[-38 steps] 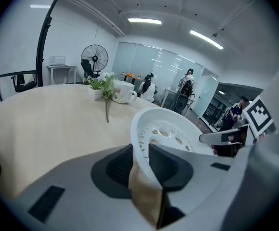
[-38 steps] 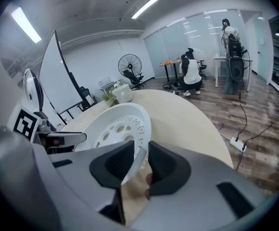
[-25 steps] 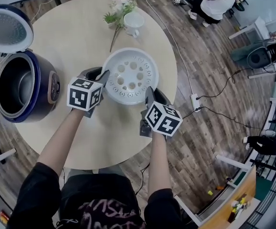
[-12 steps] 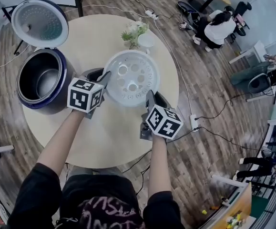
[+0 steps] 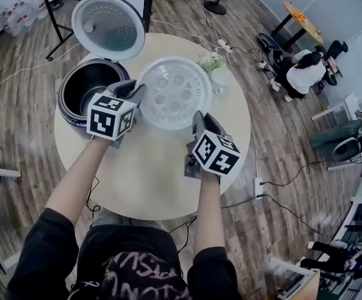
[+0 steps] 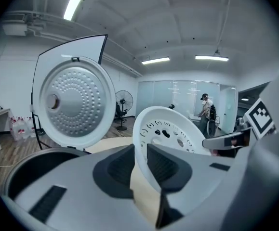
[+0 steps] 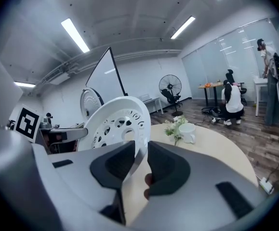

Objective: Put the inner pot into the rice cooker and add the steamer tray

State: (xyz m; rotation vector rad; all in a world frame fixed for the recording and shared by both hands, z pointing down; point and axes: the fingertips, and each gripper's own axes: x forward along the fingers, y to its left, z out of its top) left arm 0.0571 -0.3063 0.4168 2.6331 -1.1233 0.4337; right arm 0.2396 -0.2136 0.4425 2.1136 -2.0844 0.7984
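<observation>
a person lifts the white perforated steamer tray [image 5: 174, 92] clear of the round bench [image 5: 149, 167], carrying it with 2 tools at once: the left hand-held gripper [image 5: 134, 95] pinches the tray's near-left rim and the right hand-held gripper [image 5: 197, 122] pinches the near-right rim, each with its jaws drawn down to a narrow gap on the thin plastic edge. the tray hangs tilted in the air, just beside the open rice cooker [image 5: 67, 112], whose lid [image 5: 109, 27] stands raised behind it, and near a small cup of flowers [image 5: 213, 64] on the far side of the bench. a dark metal liner, apparently the inner pot [image 5: 92, 85], seems to sit already inside the cooker, so the first half of the job looks done. what is left, by this view, is to bring the tray over the cooker's mouth, level it, lower it onto the pot's rim and let go on both sides.
</observation>
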